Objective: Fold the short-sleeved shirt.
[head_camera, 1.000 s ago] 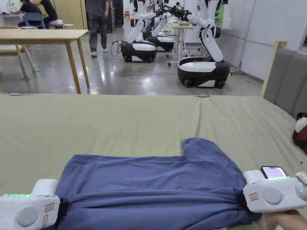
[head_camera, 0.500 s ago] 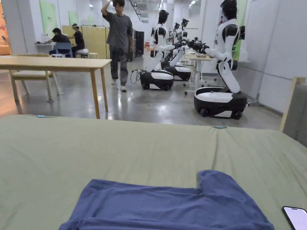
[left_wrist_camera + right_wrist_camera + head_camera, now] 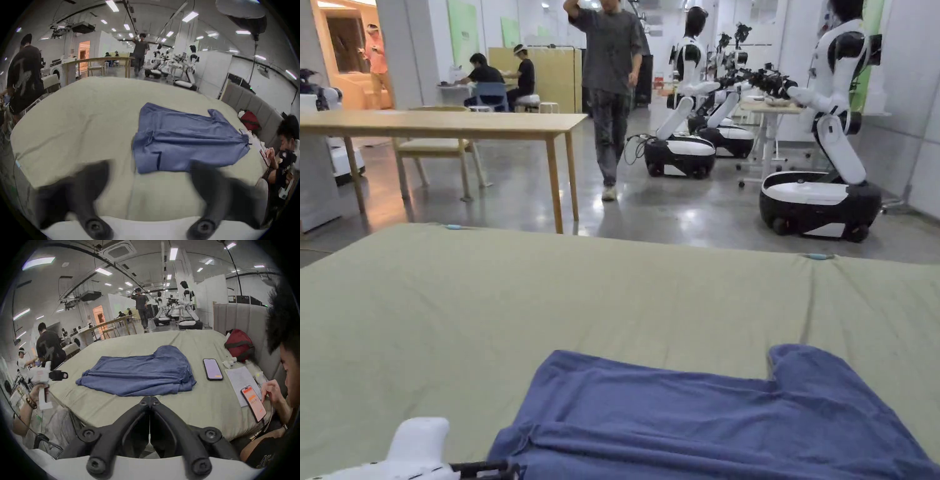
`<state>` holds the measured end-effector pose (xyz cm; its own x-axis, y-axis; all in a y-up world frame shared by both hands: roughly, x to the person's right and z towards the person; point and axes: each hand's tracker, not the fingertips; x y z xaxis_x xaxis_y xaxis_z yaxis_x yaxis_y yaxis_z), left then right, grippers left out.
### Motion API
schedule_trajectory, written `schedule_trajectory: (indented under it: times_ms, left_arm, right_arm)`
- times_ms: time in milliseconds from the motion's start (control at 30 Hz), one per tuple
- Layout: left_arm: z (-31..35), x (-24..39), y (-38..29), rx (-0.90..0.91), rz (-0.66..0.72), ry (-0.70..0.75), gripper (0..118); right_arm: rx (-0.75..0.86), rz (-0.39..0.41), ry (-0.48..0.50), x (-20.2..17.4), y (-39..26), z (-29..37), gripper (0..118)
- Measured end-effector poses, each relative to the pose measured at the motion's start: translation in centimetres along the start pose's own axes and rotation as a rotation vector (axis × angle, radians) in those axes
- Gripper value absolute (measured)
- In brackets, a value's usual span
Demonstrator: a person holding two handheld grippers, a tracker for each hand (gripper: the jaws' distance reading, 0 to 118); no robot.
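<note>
The shirt [image 3: 138, 371] lies on the bed [image 3: 194, 400], one long fold laid along its near edge. My left gripper [image 3: 149, 181] gapes wide, empty, off the shirt's hem end; my right gripper [image 3: 149, 400] is pinched closed on nothing. For the next fold I'd pinch both layers squarely at each end.

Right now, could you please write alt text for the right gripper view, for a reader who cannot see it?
A blue short-sleeved shirt lies partly folded on a green-covered bed, untouched. The right gripper is in the foreground, jaws closed on nothing; the left gripper is held off the bed's left edge. A phone lies right of the shirt.
</note>
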<state>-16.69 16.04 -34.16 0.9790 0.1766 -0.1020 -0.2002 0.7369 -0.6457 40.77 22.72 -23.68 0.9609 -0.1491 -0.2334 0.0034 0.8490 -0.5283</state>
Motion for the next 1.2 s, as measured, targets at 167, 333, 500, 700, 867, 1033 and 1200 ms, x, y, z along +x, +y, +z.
schedule_trajectory:
  times_ms: [167,333,500,700,867,1033,1200]
  left_arm:
    - [-6.1,0.5,1.1,-0.134,-0.02,0.042,113]
    - [-10.3,0.7,0.6,-0.22,-0.044,0.104,71]
    - [-8.8,3.4,-0.4,-0.142,-0.159,0.06,11]
    - [-8.1,2.7,0.4,-0.139,-0.135,0.068,9]
    - [-7.3,2.7,0.7,-0.111,-0.153,0.045,9]
    - [-6.5,3.4,0.6,-0.122,-0.164,0.036,9]
    - [-6.1,4.0,0.5,-0.139,-0.15,0.028,9]
  right_arm:
    - [-0.023,0.048,0.0,-0.7,0.0,0.1,1]
    - [-0.047,0.062,0.002,-0.5,0.4,-0.3,1]
    - [-0.097,0.066,-0.019,0.5,1.3,-2.5,1]
    - [-0.178,0.088,-0.115,4.8,3.8,-10.9,1]
    - [-0.359,0.047,-0.111,8.6,4.0,-19.5,86]
    - [-0.481,0.044,-0.205,10.6,3.2,-25.1,85]
    - [-0.475,0.086,-0.14,8.4,3.5,-25.0,24]
